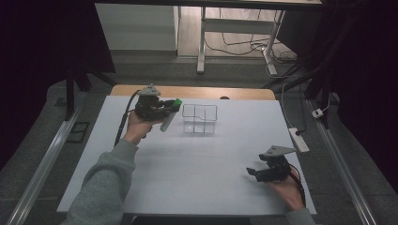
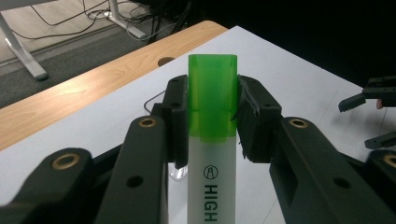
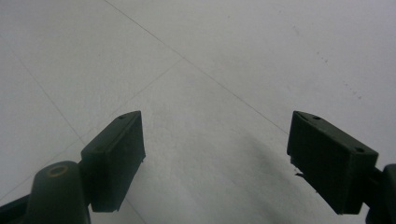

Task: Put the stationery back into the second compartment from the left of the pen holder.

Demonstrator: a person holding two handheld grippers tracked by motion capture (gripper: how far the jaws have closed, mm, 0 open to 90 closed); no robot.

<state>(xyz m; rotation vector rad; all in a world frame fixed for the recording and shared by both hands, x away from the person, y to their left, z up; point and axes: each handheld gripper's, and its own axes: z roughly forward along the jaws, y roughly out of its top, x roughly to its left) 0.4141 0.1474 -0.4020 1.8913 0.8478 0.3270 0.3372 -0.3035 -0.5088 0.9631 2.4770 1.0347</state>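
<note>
The left gripper [image 1: 170, 108] is raised above the far left part of the white table [image 1: 197, 173], its jaws clamped on a highlighter [image 2: 212, 140] at the green cap. Just to its right stands a clear plastic organizer [image 1: 200, 118]. At the near right, the right gripper [image 1: 252, 172] rests low over the table, jaws spread wide with nothing between them.
</note>
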